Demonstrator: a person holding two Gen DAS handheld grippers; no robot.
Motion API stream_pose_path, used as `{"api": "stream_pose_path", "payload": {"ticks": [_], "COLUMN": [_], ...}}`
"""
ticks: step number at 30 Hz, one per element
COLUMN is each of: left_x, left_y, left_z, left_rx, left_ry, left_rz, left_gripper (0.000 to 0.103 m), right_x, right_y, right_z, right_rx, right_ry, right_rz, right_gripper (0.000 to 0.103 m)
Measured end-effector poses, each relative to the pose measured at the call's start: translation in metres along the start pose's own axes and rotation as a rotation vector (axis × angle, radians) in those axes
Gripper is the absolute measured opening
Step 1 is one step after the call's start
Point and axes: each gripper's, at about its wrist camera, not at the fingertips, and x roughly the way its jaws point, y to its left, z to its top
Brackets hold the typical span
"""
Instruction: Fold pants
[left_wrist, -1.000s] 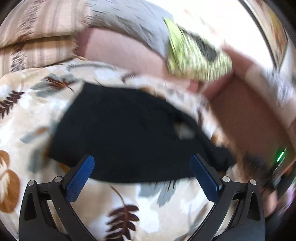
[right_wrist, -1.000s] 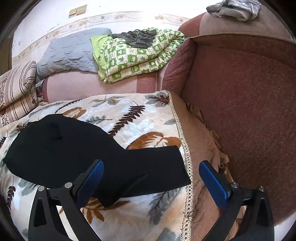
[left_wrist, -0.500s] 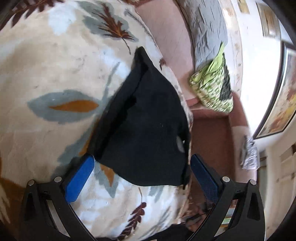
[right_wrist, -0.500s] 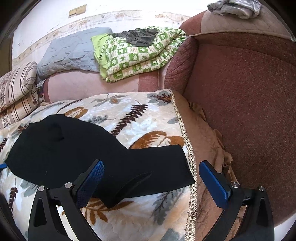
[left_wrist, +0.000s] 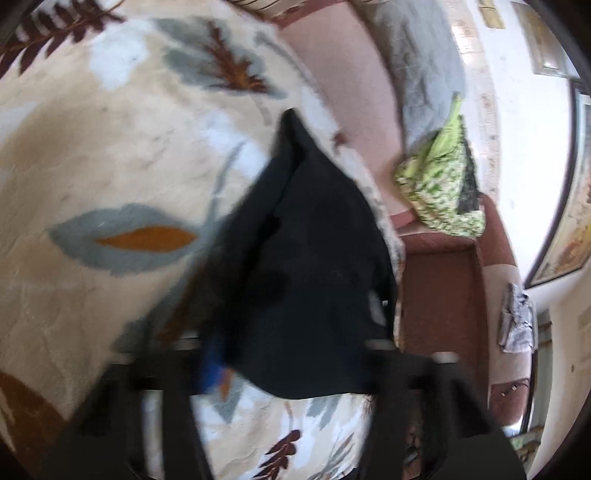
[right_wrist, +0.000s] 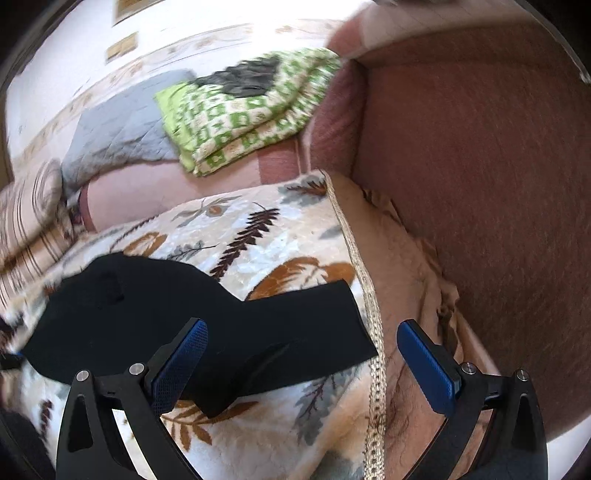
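The black pants (right_wrist: 192, 317) lie on a leaf-patterned blanket (right_wrist: 258, 229) spread over a reddish-brown couch (right_wrist: 480, 177). In the right wrist view they stretch from the lower left of the frame toward the centre, one leg end reaching almost to the blanket's braided edge (right_wrist: 373, 332).

The right gripper (right_wrist: 301, 365) sits at the bottom of that frame with its blue-padded fingers (right_wrist: 181, 365) spread wide apart, above the leg end, and nothing is pinched between them.

In the left wrist view the pants (left_wrist: 310, 266) fill the centre, tapering to a point toward the upper middle of the frame. The left gripper (left_wrist: 295, 369) is at the bottom and heavily blurred; its jaws have just been closing, and the near edge of the pants lies between them, but the blur hides whether the pads actually press on the cloth.

A green checked quilt (right_wrist: 243, 110) lies folded on the couch's back at the upper middle of the right wrist view, beside a grey quilted cover (right_wrist: 122, 129). A striped pillow (right_wrist: 26, 221) is at the left edge.
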Motion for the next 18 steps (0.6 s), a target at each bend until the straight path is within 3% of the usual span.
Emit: {"api": "stream_pose_path", "payload": {"ticks": [2,3,6,12,15,18], "left_x": [0.004,0.004,0.002,0.001,0.005,0.005], "left_y": [0.002,0.002,-0.006,-0.019,-0.016,-0.018], "left_z": [0.0,-0.001,-0.004,-0.007,-0.006,-0.007], "left_rx": [-0.008,-0.003,0.035,0.109,0.096,0.107], "left_ry": [0.024,0.027,0.017,0.009,0.024,0.022], "left_rz": [0.02,0.029,0.043,0.072,0.082,0.09], "left_gripper": [0.01,0.008,0.006,0.006,0.006,0.007], "right_x": [0.004,0.006,0.016,0.049,0.065,0.076], "right_y": [-0.015,-0.02,-0.04,-0.078,-0.087,-0.093], "right_z": [0.001,0.0,0.001,-0.001,-0.003,-0.013], "right_rx": [0.077,0.107,0.218,0.474,0.551,0.612], "right_ry": [0.025,0.037,0.071,0.142,0.175,0.242], "right_rz": [0.017,0.02,0.054,0.161,0.203,0.179], "right_gripper": [0.102,0.102,0.1,0.07,0.062,0.057]}}
